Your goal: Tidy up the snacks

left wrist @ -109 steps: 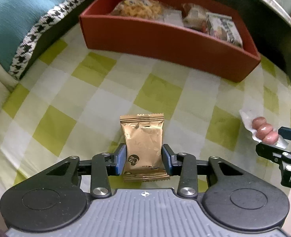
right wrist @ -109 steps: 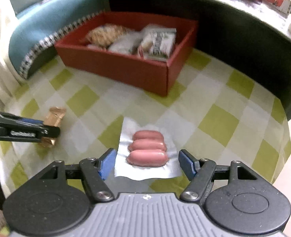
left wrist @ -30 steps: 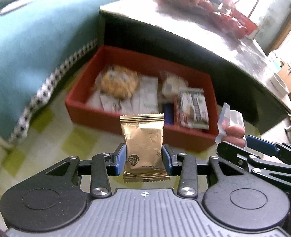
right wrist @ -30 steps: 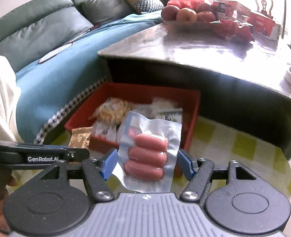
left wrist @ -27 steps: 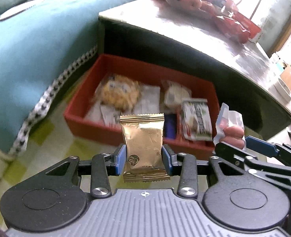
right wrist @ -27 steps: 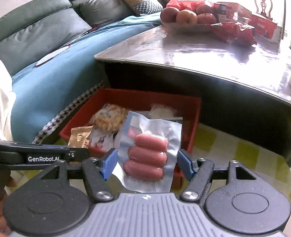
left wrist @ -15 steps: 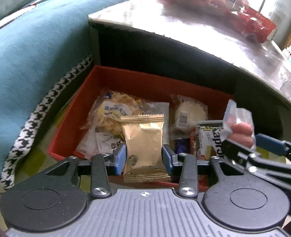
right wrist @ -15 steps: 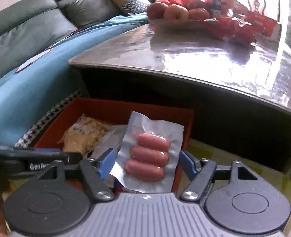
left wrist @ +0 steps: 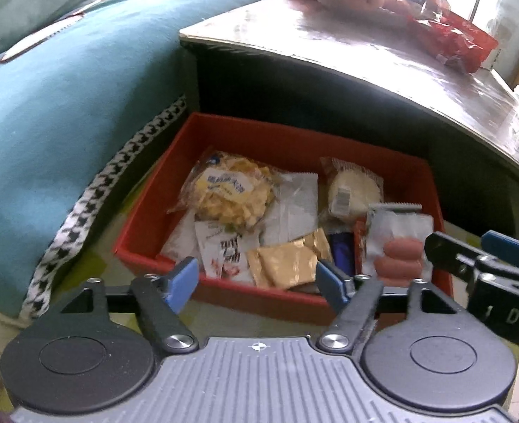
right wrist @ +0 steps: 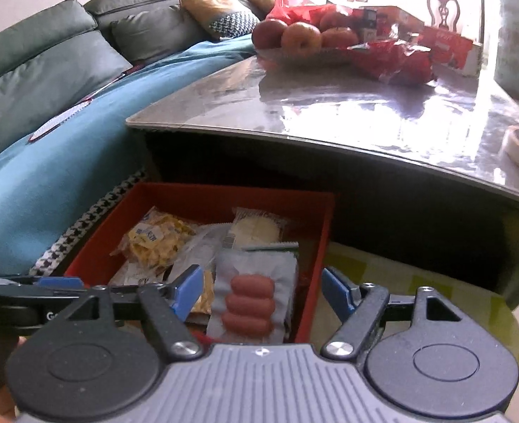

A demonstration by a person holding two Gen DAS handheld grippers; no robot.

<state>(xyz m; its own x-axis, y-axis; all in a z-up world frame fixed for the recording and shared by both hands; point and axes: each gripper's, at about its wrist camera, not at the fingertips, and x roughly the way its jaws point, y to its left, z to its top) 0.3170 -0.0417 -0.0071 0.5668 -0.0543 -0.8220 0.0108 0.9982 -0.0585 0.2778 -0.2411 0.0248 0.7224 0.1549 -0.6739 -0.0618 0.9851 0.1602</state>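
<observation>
**Two snack packs released over the red box**

The gold foil packet [left wrist: 289,263] lies flat inside the red box [left wrist: 273,137], against its near wall, on top of other wrapped snacks. The sausage pack [right wrist: 250,301], three pink links sealed in clear film, sits at the box's near right corner; whether it has fully settled cannot be told. Both lie where a release from above would drop them, so the box appears to serve as the collecting bin. The left gripper [left wrist: 255,276] hovers above the near wall with its blue-tipped jaws spread wide and nothing between them. The right gripper [right wrist: 261,290] is likewise spread, clear of the sausage film on both sides.

A yellow crisp bag [left wrist: 229,192] carries a blue label with characters too blurred to read. The right gripper's body shows "DA" in the left wrist view. Behind the box stands a dark table [right wrist: 365,112] bearing apples [right wrist: 301,37].
</observation>
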